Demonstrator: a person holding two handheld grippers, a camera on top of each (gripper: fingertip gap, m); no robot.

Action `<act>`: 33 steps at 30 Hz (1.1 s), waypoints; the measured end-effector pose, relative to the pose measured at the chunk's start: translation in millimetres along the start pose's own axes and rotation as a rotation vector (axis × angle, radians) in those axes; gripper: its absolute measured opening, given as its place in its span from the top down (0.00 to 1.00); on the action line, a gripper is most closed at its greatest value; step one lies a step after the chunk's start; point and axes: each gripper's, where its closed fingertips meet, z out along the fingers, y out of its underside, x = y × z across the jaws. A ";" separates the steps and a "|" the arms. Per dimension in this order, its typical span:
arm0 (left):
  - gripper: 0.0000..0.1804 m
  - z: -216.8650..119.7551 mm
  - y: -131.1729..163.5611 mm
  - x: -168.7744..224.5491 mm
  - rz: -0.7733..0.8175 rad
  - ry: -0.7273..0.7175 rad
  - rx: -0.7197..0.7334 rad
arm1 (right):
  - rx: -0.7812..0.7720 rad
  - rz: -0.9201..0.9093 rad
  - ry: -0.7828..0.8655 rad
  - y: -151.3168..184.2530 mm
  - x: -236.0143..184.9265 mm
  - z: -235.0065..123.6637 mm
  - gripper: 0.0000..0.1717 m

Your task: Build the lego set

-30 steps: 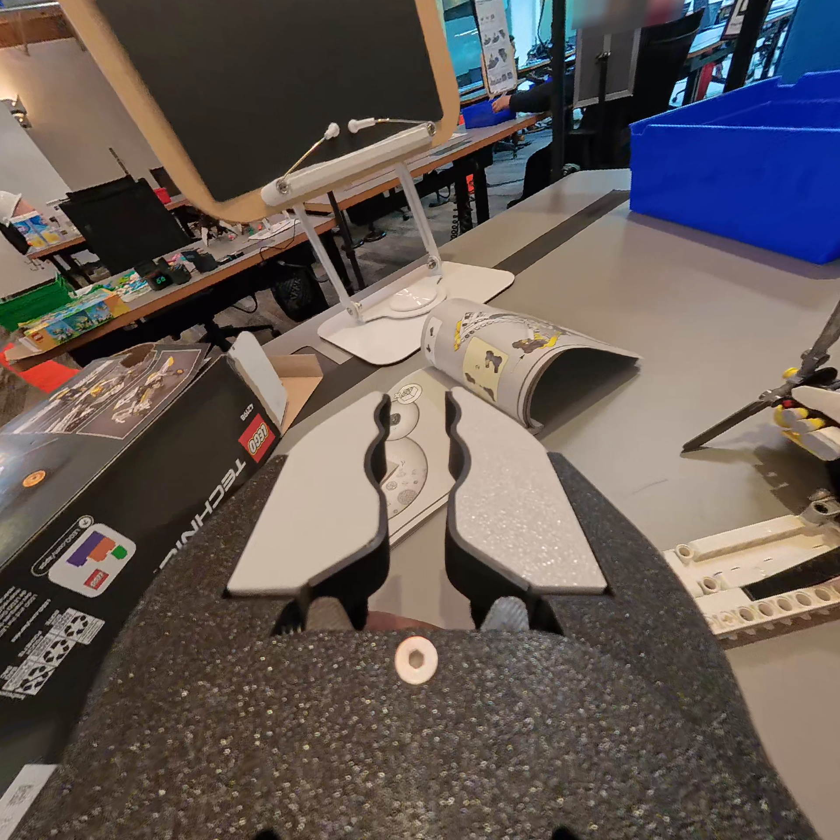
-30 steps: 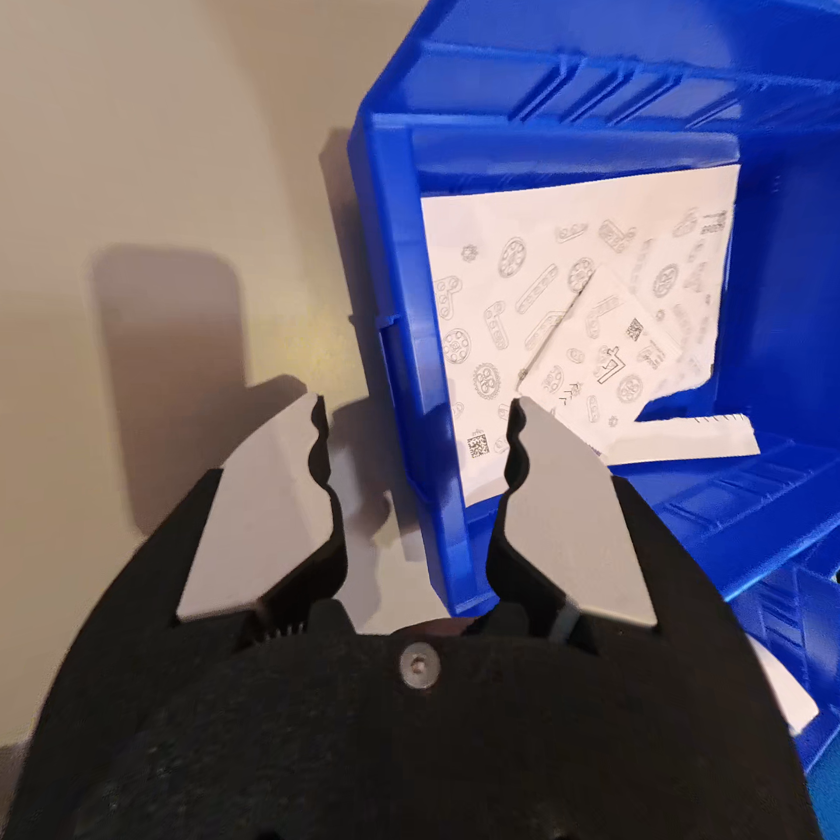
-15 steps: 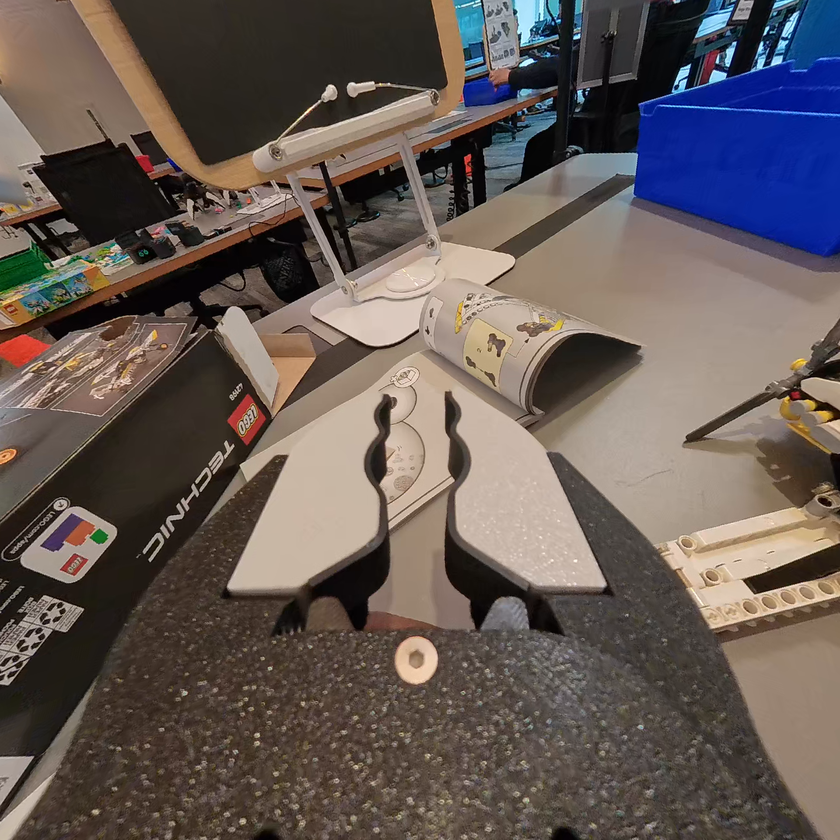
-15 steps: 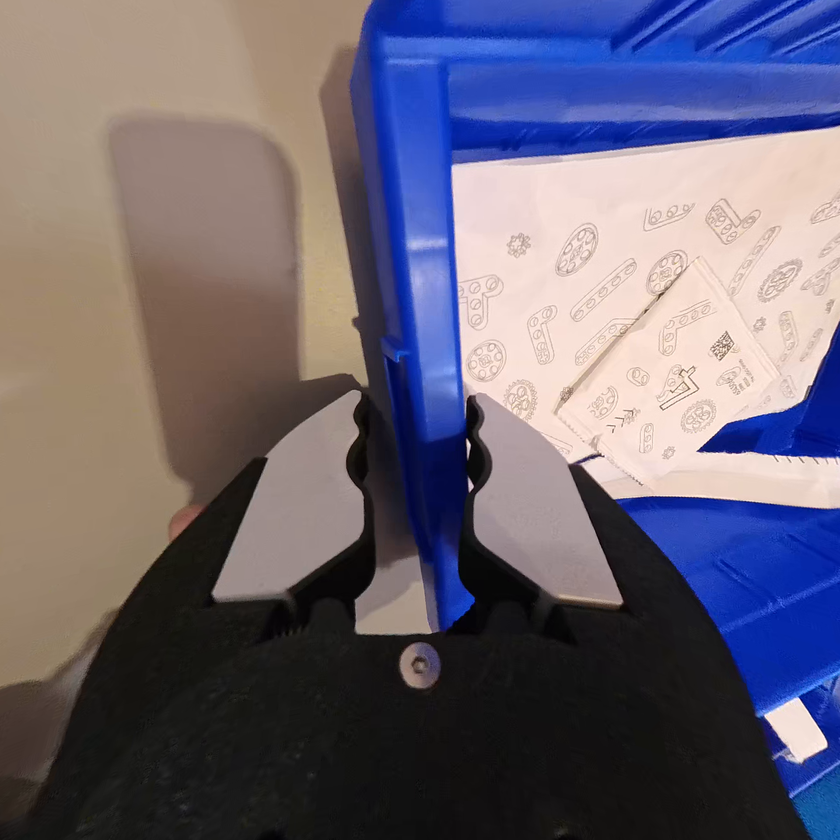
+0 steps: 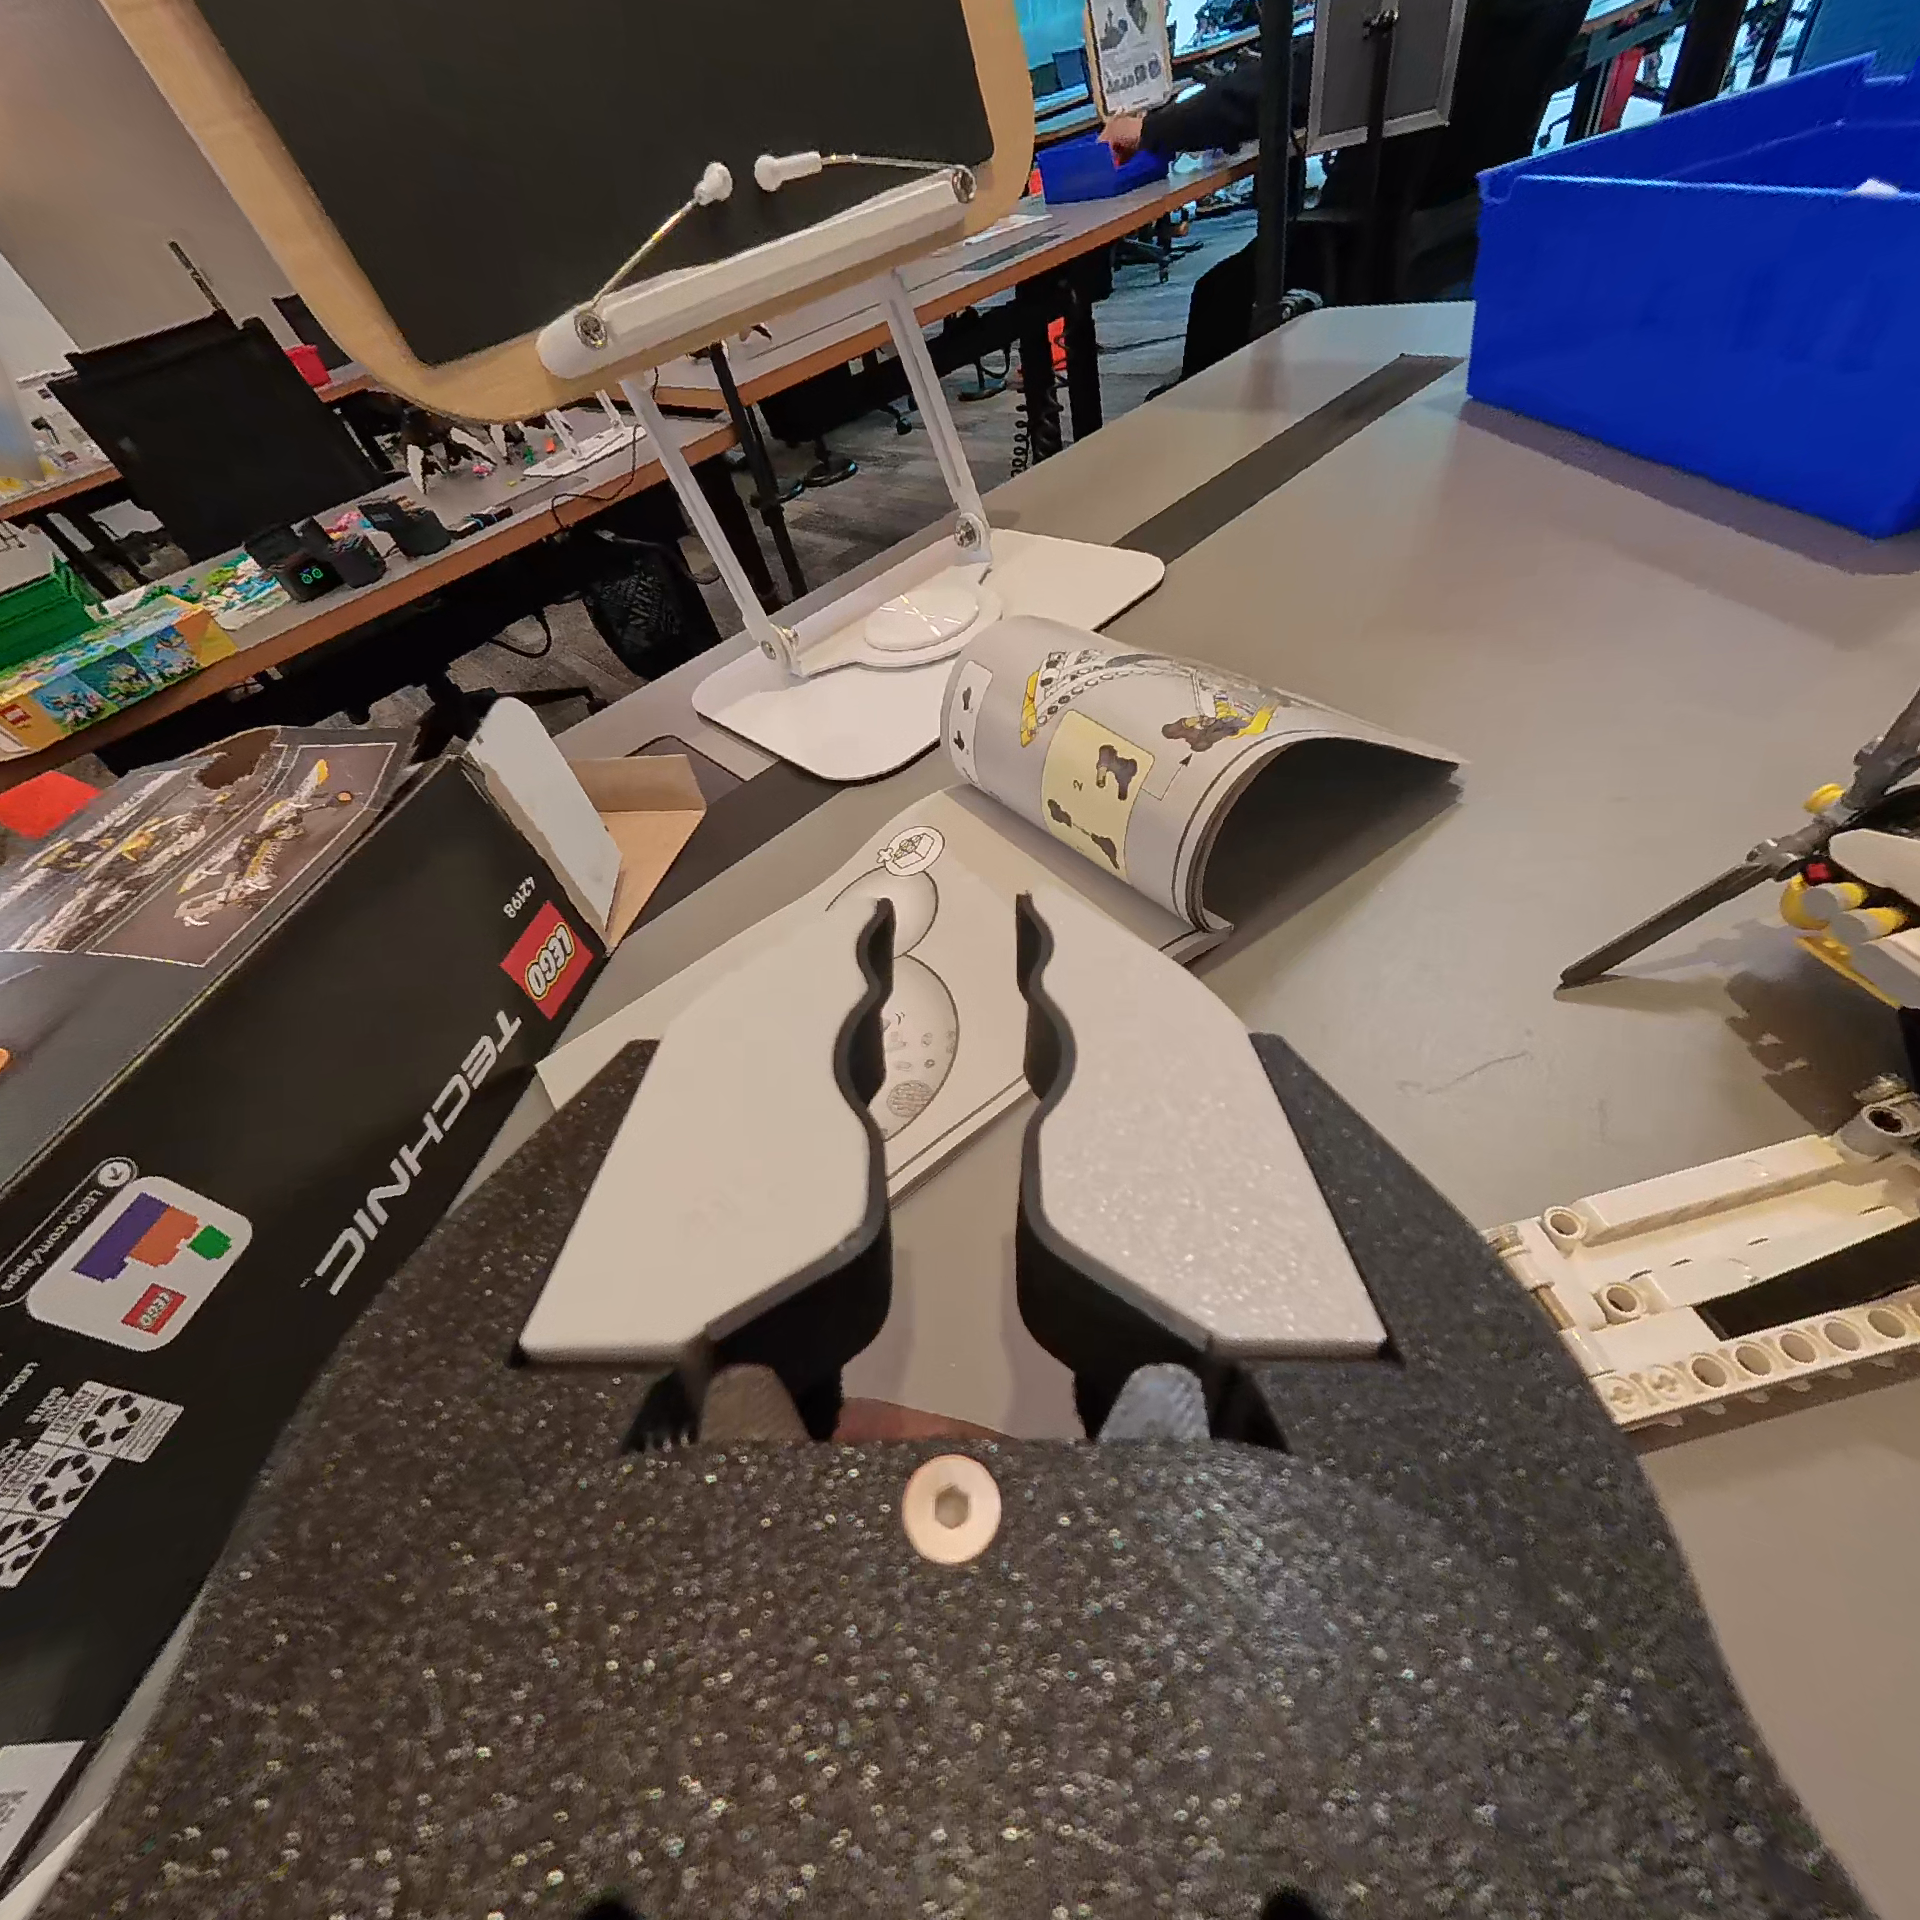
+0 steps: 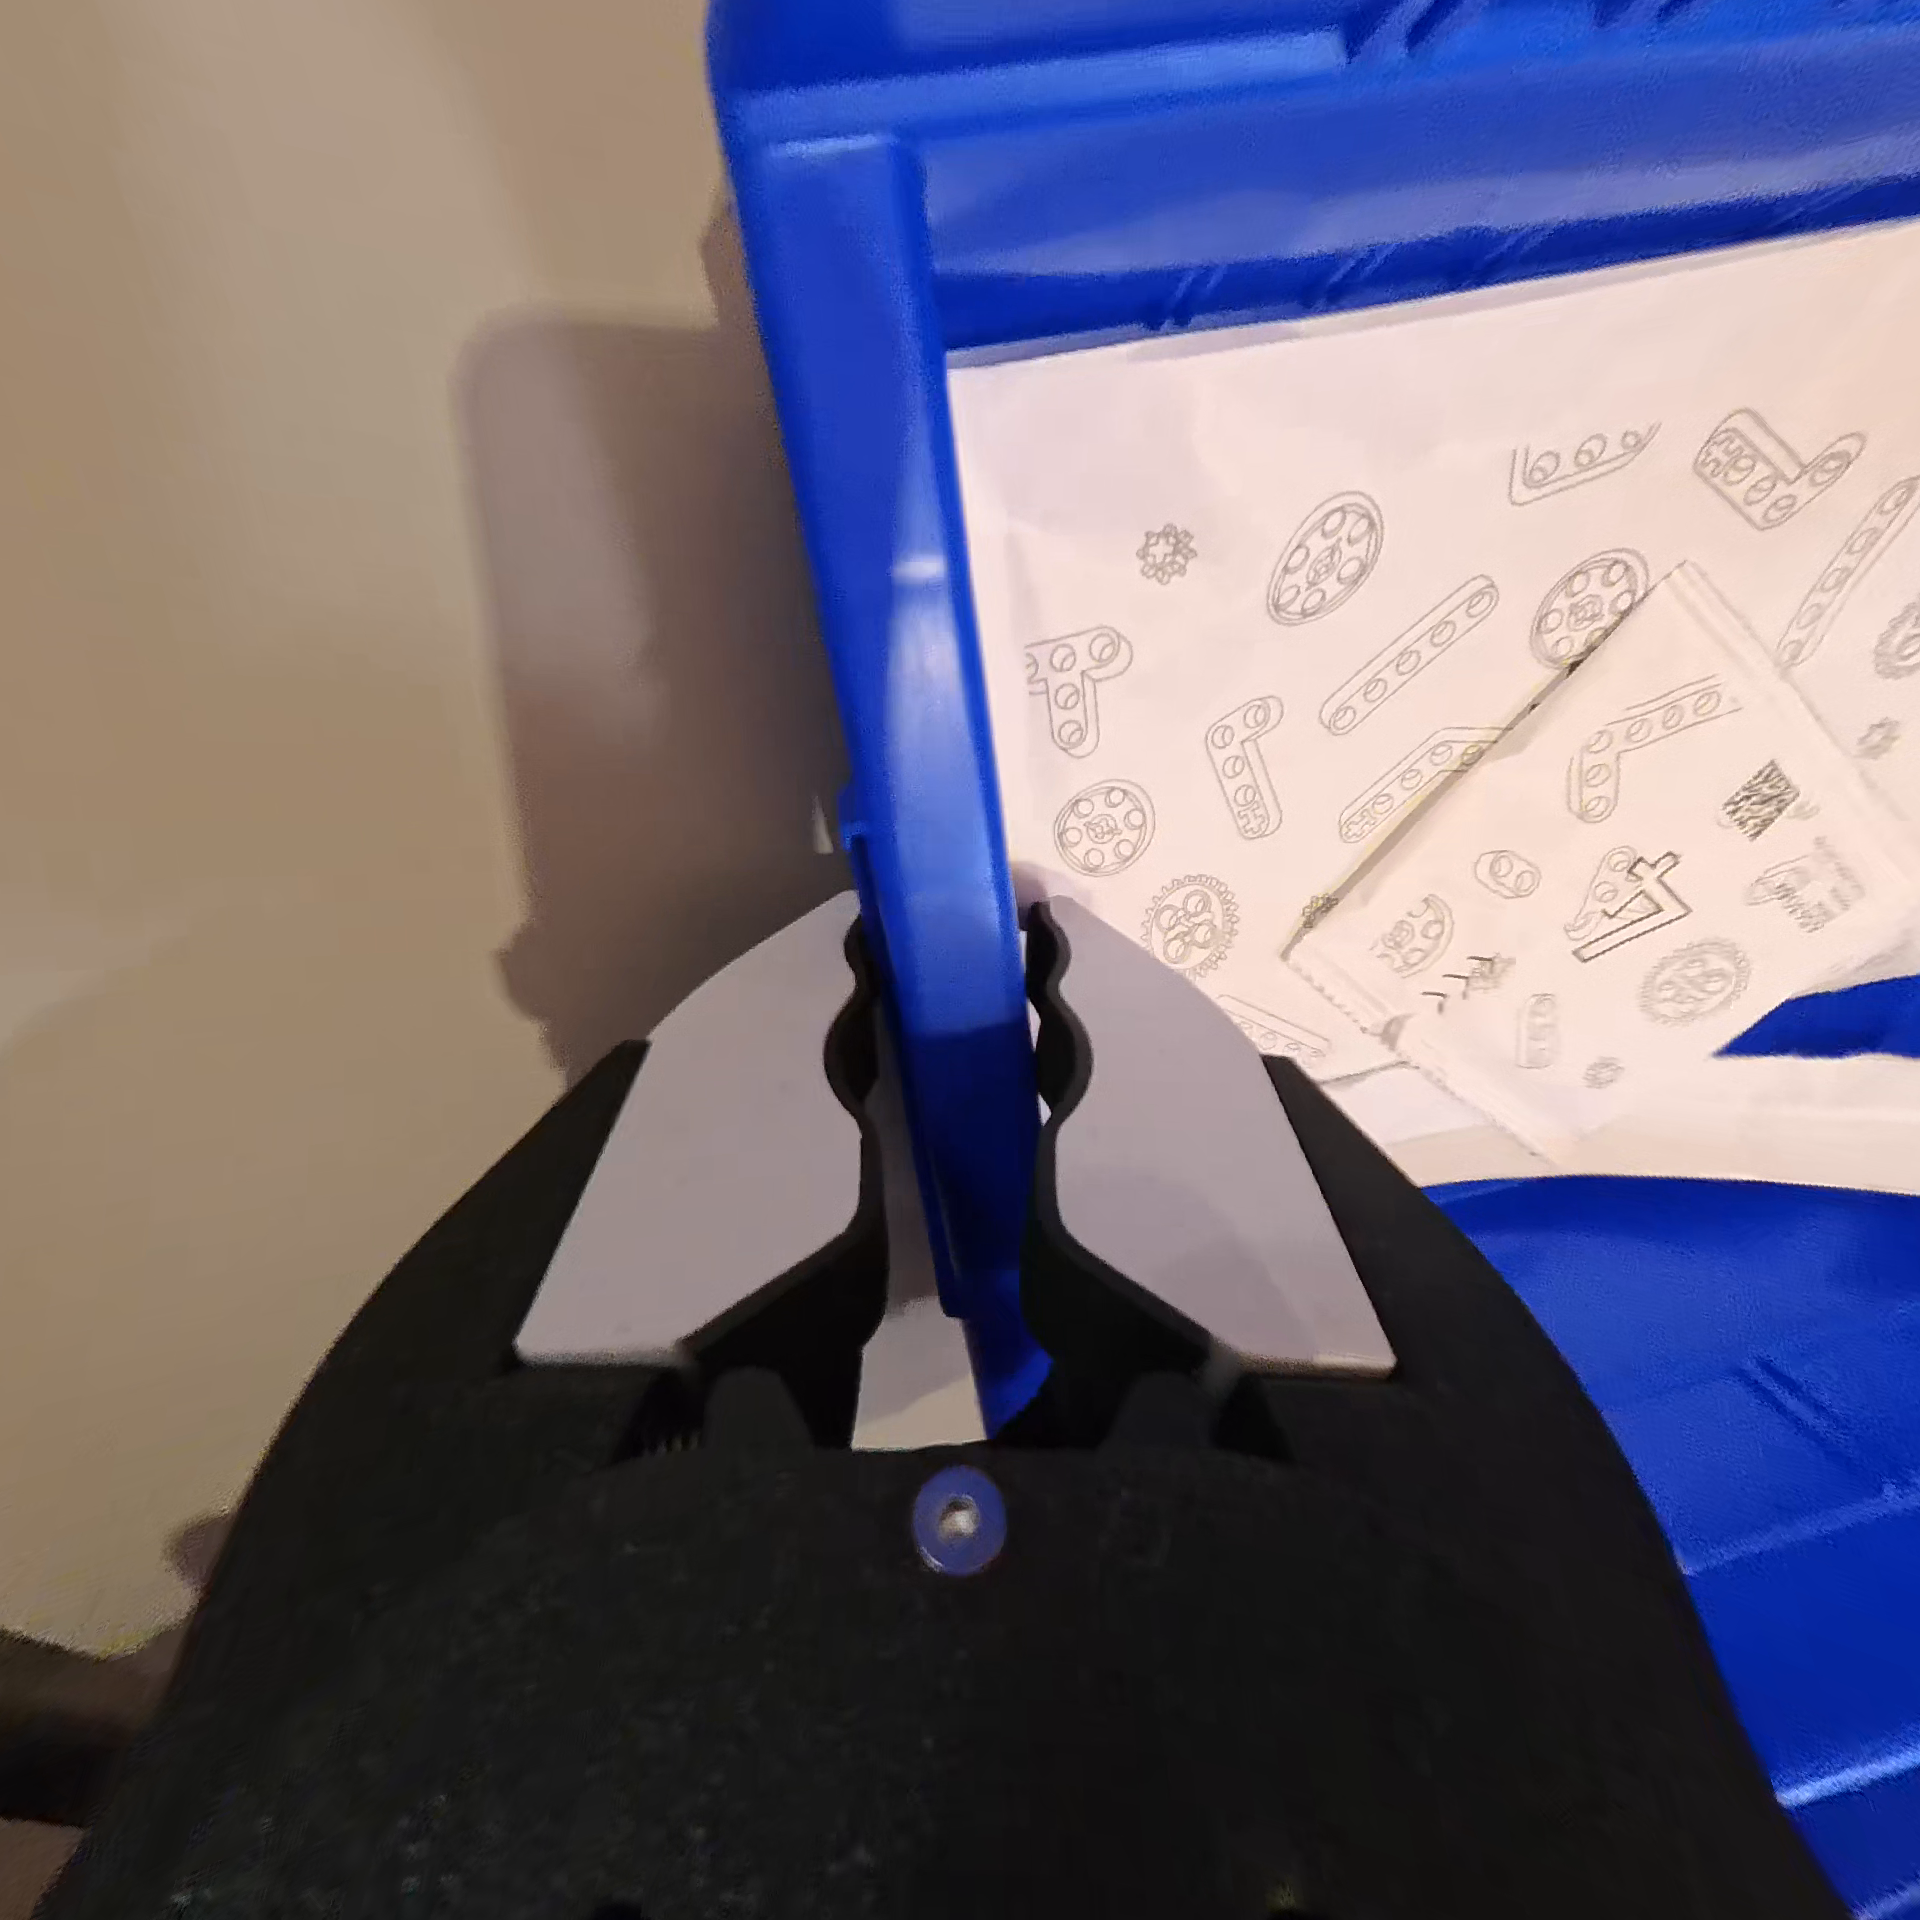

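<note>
My right gripper [image 6: 945,925] is shut on the side wall of a blue plastic bin [image 6: 914,675], one pad outside and one inside, both pressed against the rim. White paper bags printed with part outlines [image 6: 1351,675] lie inside the bin. My left gripper [image 5: 951,914] is open by a narrow gap and holds nothing. It hovers over the flat page of an open instruction booklet [image 5: 1143,769] on the grey table [image 5: 1507,623]. The blue bin also shows at the far right in the left wrist view [image 5: 1704,312].
A black toy-set box [image 5: 260,1039] lies open at the left. A white stand with a dark board [image 5: 914,634] stands behind the booklet. A white brick assembly [image 5: 1714,1299] and a yellow-and-black model [image 5: 1849,904] lie at the right. Other desks stand beyond. About 50 centimeters separates my left fingertips from my right. The right gripper is farther from the white brick assembly [image 5: 1714,1299], some 40 centimeters, than the left, some 15 centimeters.
My right gripper moved forward astride the bin's wall and closed from wide open until its pads pressed on it. My left gripper rose and drifted slightly, with its gap unchanged.
</note>
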 end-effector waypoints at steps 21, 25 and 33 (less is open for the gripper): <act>0.89 -0.1 0.7 -1.9 -0.002 -0.007 -0.002 | 0.063 0.138 0.454 24.1 59.9 -117.2 0.84; 0.89 -0.4 -0.4 -1.9 0.002 -0.006 -0.001 | 0.019 0.377 0.484 74.8 133.2 -147.3 0.83; 0.89 -1.0 3.3 -6.3 -0.001 -0.017 -0.012 | -0.102 0.696 0.464 174.2 226.8 -140.6 0.83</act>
